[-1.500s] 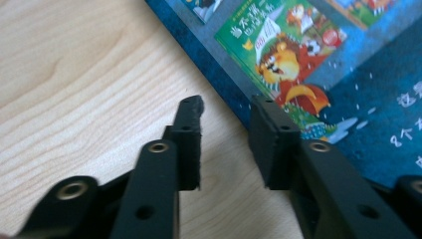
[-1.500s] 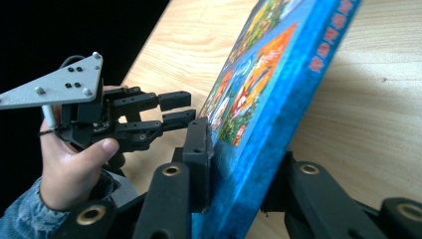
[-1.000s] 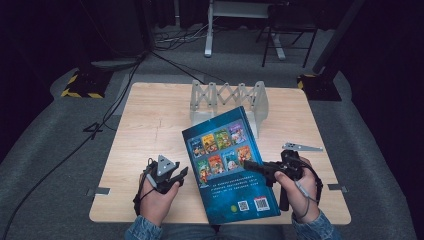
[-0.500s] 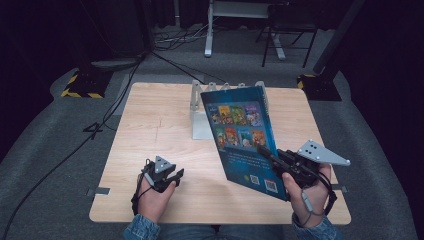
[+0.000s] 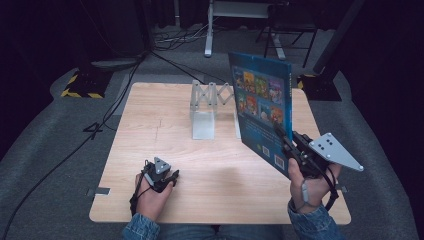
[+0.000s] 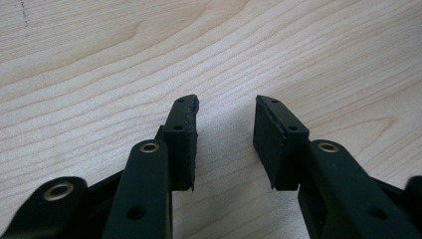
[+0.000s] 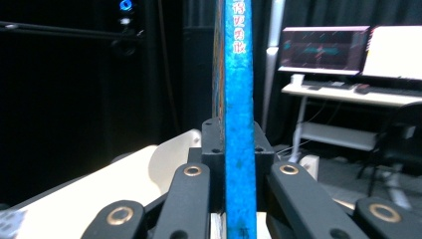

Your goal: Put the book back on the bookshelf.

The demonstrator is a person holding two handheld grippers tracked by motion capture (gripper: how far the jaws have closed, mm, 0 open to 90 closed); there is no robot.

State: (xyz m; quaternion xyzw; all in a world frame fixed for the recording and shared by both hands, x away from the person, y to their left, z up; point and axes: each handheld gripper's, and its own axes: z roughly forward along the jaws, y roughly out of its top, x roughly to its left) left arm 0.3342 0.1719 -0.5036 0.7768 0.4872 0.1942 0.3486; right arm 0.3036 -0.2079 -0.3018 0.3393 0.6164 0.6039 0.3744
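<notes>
A blue picture book [image 5: 262,110] stands upright in the air over the right half of the wooden table [image 5: 150,120], its back cover with small pictures facing left. My right gripper [image 5: 286,145] is shut on its lower edge. In the right gripper view the blue spine [image 7: 238,99] rises straight between the two jaws, clamped at my right gripper [image 7: 238,144]. My left gripper [image 5: 167,179] rests low on the table near the front left. In the left gripper view it [image 6: 224,124] is open with bare wood between the pads.
A grey accordion-style book rack [image 5: 210,107] stands on the table's far middle, partly behind the book. Monitors on a desk [image 7: 348,55] lie beyond the table in the right gripper view. Cables and stand legs lie on the dark floor behind.
The right gripper has lifted the book from lying flat near the front edge to standing upright in the air, and moved right and away. The left gripper has stayed put.
</notes>
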